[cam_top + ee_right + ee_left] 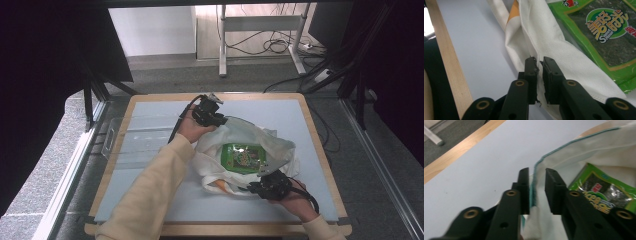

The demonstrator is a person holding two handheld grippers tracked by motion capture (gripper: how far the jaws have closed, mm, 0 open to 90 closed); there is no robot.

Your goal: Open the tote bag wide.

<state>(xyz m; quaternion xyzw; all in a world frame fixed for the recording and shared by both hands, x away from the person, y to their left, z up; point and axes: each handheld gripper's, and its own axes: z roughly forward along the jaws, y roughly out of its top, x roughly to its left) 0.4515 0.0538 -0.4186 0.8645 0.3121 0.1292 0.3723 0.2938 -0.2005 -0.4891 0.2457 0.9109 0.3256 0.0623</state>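
Nearest us, our right gripper (267, 186) sits at the near rim of the white cloth bag (280, 147), jaws a little apart with the bag's hem in the gap, pads not pressing. The green seaweed packet (243, 158) lies inside the open bag on the pale blue table top (160, 200). Farther off, our left gripper (212, 119) straddles the bag's teal-edged far rim (541, 161), jaws released around it.

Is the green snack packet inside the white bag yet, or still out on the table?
Inside. In the high view the green snack packet lies within the mouth of the white bag, cloth rim all around it.
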